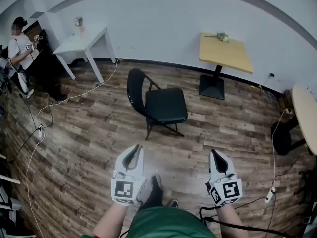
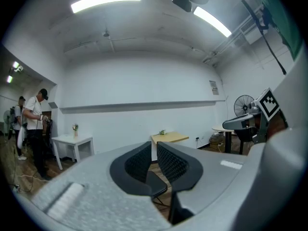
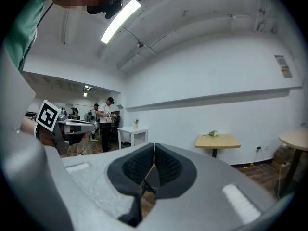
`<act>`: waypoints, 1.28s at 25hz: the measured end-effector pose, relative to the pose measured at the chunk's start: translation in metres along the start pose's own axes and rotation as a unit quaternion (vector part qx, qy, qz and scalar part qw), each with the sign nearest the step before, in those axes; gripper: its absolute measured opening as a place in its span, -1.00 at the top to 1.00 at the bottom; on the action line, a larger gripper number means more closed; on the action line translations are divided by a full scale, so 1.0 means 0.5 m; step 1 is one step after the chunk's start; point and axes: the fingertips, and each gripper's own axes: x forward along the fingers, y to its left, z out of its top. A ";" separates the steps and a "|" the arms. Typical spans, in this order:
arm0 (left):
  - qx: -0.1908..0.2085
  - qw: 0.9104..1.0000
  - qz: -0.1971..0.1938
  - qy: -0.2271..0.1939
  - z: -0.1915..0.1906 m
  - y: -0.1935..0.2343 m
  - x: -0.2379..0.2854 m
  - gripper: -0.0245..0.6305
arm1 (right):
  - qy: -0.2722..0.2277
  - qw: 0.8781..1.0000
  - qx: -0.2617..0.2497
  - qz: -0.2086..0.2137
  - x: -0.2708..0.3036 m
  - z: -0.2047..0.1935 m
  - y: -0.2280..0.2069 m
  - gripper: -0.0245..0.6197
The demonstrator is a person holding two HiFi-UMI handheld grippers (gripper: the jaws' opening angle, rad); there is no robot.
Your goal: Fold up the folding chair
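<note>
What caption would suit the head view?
Left claw and right claw, both shut, short of an unfolded black chair.

folding chair (image 1: 166, 105) far legs hidden; round table (image 1: 305, 117) cut by edge

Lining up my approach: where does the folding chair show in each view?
Head view: chair, unfolded, at centre.
Left gripper view: chair low centre, glimpsed behind the left tongs.
Right gripper view: chair low centre, glimpsed behind the right tongs.
Shared landmark: the yellow table.
</note>
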 end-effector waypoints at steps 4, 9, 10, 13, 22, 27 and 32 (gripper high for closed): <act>-0.020 1.000 -0.013 -0.011 -0.001 0.065 0.081 0.79 | 0.022 1.000 -0.012 -0.009 0.079 0.002 -0.010 0.90; -0.032 0.999 -0.019 -0.011 -0.016 0.152 0.187 0.79 | 0.041 0.999 -0.017 -0.019 0.186 0.010 -0.018 0.90; -0.034 0.999 -0.021 -0.011 -0.020 0.166 0.205 0.79 | 0.045 0.999 -0.016 -0.023 0.204 0.009 -0.019 0.90; -0.034 0.999 -0.032 -0.005 -0.034 0.205 0.249 0.79 | 0.054 0.998 -0.015 -0.036 0.251 0.012 -0.019 0.90; -0.022 0.998 -0.052 0.004 -0.063 0.285 0.350 0.79 | 0.074 0.996 0.010 -0.058 0.365 -0.001 -0.025 0.90; -0.023 0.998 -0.051 0.010 -0.076 0.306 0.402 0.79 | 0.080 0.995 0.013 -0.054 0.422 -0.008 -0.046 0.90; -0.014 0.999 -0.044 0.015 -0.076 0.320 0.451 0.79 | 0.085 0.995 0.019 -0.044 0.489 -0.027 -0.082 0.90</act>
